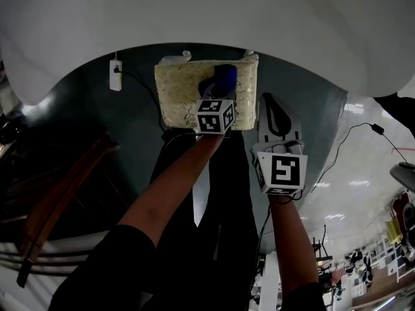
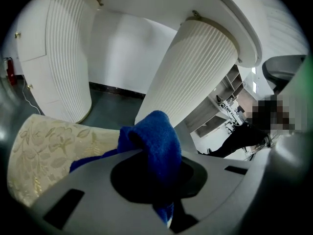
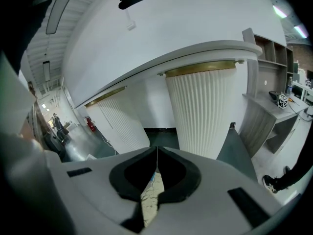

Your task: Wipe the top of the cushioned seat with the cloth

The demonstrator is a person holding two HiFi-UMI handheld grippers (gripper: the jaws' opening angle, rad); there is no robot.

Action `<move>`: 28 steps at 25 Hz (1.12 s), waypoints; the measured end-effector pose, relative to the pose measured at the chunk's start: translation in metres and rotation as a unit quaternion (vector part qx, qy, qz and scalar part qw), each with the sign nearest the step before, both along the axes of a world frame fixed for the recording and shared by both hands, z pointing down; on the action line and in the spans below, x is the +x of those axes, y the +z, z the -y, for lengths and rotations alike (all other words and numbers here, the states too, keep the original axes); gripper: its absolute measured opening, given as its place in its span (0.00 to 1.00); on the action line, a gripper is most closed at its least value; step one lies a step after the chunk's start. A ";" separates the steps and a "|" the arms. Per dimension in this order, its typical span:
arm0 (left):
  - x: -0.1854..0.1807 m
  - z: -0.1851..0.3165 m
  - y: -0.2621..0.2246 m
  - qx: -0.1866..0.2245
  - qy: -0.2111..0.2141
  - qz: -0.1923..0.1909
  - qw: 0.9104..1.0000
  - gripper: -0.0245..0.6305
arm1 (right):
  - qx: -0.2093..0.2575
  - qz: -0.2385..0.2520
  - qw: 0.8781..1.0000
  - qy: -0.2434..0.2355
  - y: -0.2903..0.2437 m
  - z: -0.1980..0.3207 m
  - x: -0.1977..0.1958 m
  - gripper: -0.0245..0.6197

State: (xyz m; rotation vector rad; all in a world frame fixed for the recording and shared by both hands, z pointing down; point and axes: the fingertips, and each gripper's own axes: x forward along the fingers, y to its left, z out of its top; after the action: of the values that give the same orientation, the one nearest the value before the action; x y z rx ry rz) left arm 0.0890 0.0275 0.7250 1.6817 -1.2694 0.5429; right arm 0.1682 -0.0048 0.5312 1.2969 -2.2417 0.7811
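The cushioned seat [image 1: 185,92] is a square pad in cream floral fabric, on the dark floor ahead of me. On its right part lies a blue cloth [image 1: 223,78], and my left gripper [image 1: 220,88] is shut on that cloth. In the left gripper view the blue cloth [image 2: 157,137] bulges up out of the left gripper [image 2: 146,153], with the seat [image 2: 46,153] below at left. My right gripper [image 1: 272,102] hangs just right of the seat, apart from it. In its own view the right gripper [image 3: 156,150] is shut and holds nothing; a sliver of the seat fabric [image 3: 152,196] shows below.
A big curved white counter [image 1: 207,18] on fluted white columns [image 2: 193,77] rises behind the seat. A white power strip [image 1: 115,75] with a cable lies left of it. A wooden chair [image 1: 61,196] stands at left. Another cable [image 1: 347,141] runs at right.
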 end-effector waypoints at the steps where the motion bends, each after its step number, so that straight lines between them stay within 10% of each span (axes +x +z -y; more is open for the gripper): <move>1: 0.004 0.000 0.000 -0.002 0.005 -0.004 1.000 0.11 | 0.000 0.001 1.000 0.001 0.000 0.001 0.001 0.10; 15: 0.068 0.001 -0.008 -0.005 0.096 -0.081 0.992 0.11 | 0.006 -0.042 0.999 0.015 -0.003 0.005 0.018 0.10; 28: -0.106 -0.038 -0.105 0.072 0.019 -0.002 0.997 0.11 | 0.052 -0.060 0.996 -0.034 -0.040 0.004 -0.051 0.10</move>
State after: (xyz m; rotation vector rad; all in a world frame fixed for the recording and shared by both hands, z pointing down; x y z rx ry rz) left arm -0.0170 0.0653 0.6198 1.8279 -1.3027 0.4803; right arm 0.1170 -0.0089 0.4916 1.2711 -2.2420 0.5535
